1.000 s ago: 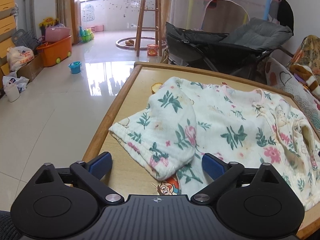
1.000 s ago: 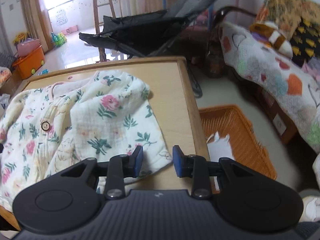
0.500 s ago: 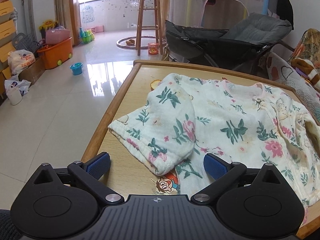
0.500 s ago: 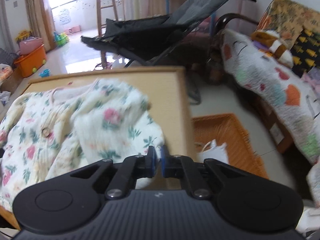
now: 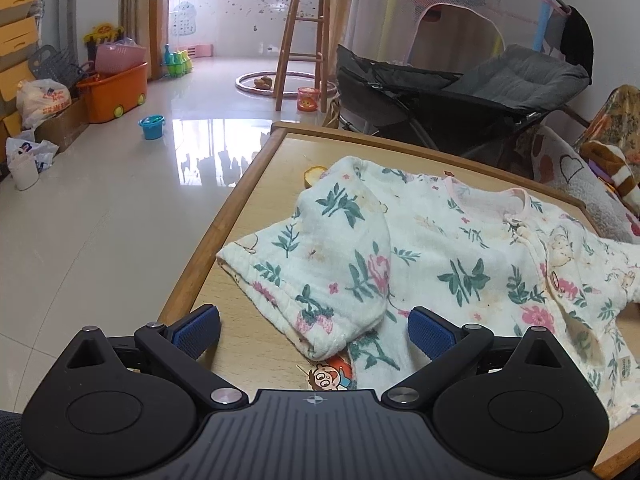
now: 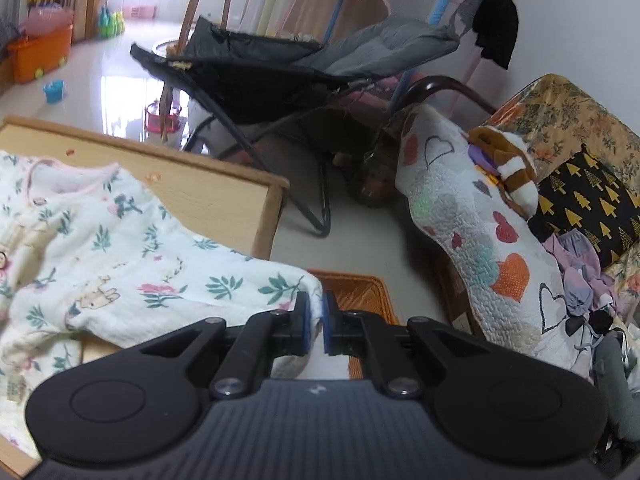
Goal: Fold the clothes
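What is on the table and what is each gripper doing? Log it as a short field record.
garment: floral baby top, spread on the wooden table
left sleeve: folded in over the body
left gripper: open, hovering at the sleeve cuff, holding nothing
right gripper: shut on the right sleeve's end, fabric lifted past the table edge
below right gripper: orange woven basket on the floor

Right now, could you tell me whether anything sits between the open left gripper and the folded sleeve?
Nothing visible does. The left gripper is open with the sleeve end lying between its fingers; only bare table and a cartoon sticker lie near it.
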`<action>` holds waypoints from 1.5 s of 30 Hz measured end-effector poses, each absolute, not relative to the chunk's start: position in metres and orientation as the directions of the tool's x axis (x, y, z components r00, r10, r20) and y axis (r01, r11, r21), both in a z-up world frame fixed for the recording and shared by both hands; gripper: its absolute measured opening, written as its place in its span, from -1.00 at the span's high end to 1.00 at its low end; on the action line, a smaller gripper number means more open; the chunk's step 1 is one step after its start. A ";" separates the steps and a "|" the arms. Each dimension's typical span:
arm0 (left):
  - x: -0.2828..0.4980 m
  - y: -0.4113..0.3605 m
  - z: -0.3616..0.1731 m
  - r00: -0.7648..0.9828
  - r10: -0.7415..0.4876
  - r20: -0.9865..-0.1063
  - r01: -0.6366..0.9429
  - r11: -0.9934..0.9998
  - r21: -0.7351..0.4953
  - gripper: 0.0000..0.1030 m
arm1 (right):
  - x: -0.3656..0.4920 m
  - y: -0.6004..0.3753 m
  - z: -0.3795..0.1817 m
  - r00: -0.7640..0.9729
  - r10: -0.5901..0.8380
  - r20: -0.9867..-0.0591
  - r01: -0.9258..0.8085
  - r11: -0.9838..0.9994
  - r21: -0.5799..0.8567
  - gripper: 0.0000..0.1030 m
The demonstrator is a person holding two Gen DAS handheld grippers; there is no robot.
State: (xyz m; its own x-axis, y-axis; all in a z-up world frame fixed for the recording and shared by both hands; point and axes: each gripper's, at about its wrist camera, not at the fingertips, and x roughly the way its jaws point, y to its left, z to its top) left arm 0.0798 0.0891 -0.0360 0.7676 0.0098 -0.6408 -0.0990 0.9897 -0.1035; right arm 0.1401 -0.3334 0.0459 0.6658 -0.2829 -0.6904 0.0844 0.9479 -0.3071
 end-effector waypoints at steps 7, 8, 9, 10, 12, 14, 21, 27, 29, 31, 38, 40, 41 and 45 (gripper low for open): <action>0.083 0.091 -0.037 0.768 0.002 -0.641 -0.099 0.988 -0.115 -0.96 | 0.159 -0.327 0.034 0.664 -0.339 -0.666 0.057 0.911 -0.407 0.87; 0.083 0.092 -0.037 0.768 0.001 -0.641 -0.100 0.988 -0.117 -0.96 | 0.163 -0.326 0.036 0.671 -0.348 -0.655 0.057 0.904 -0.423 0.87; 0.084 0.092 -0.037 0.768 0.001 -0.640 -0.101 0.988 -0.120 -0.96 | 0.166 -0.325 0.038 0.677 -0.357 -0.643 0.056 0.897 -0.438 0.87; 0.084 0.092 -0.037 0.768 0.000 -0.640 -0.102 0.987 -0.122 -0.96 | 0.170 -0.325 0.040 0.681 -0.361 -0.637 0.050 0.891 -0.451 0.87; 0.085 0.092 -0.038 0.768 0.001 -0.640 -0.102 0.987 -0.122 -0.96 | 0.178 -0.325 0.043 0.683 -0.376 -0.626 0.040 0.876 -0.482 0.87; 0.086 0.094 -0.037 0.768 -0.003 -0.640 -0.099 0.987 -0.124 -0.96 | 0.187 -0.327 0.043 0.678 -0.393 -0.622 0.030 0.859 -0.511 0.87; 0.088 0.095 -0.038 0.771 -0.017 -0.637 -0.096 0.985 -0.143 -0.96 | 0.208 -0.341 0.035 0.641 -0.444 -0.626 0.039 0.833 -0.552 0.87; 0.089 0.094 -0.038 0.771 -0.024 -0.637 -0.089 0.985 -0.145 -0.96 | 0.214 -0.348 0.010 0.600 -0.453 -0.659 0.001 0.825 -0.565 0.85; 0.090 0.094 -0.038 0.770 -0.024 -0.637 -0.089 0.985 -0.145 -0.96 | 0.212 -0.349 0.003 0.588 -0.444 -0.676 -0.009 0.832 -0.554 0.82; 0.089 0.094 -0.038 0.770 -0.026 -0.637 -0.088 0.985 -0.146 -0.96 | 0.209 -0.350 -0.003 0.577 -0.435 -0.691 -0.023 0.838 -0.546 0.78; 0.088 0.094 -0.038 0.771 -0.027 -0.637 -0.087 0.985 -0.147 -0.96 | 0.198 -0.364 -0.003 0.559 -0.452 -0.695 -0.014 0.833 -0.553 0.21; 0.089 0.095 -0.037 0.771 -0.029 -0.637 -0.087 0.985 -0.151 -0.96 | 0.194 -0.371 0.000 0.549 -0.461 -0.698 0.004 0.836 -0.549 0.20; 0.089 0.096 -0.037 0.771 -0.031 -0.636 -0.088 0.984 -0.154 -0.96 | 0.192 -0.374 0.002 0.544 -0.463 -0.700 0.017 0.840 -0.542 0.20; 0.088 0.098 -0.036 0.773 -0.035 -0.633 -0.094 0.981 -0.169 -0.96 | 0.157 -0.347 0.023 0.612 -0.338 -0.715 -0.045 0.887 -0.459 0.21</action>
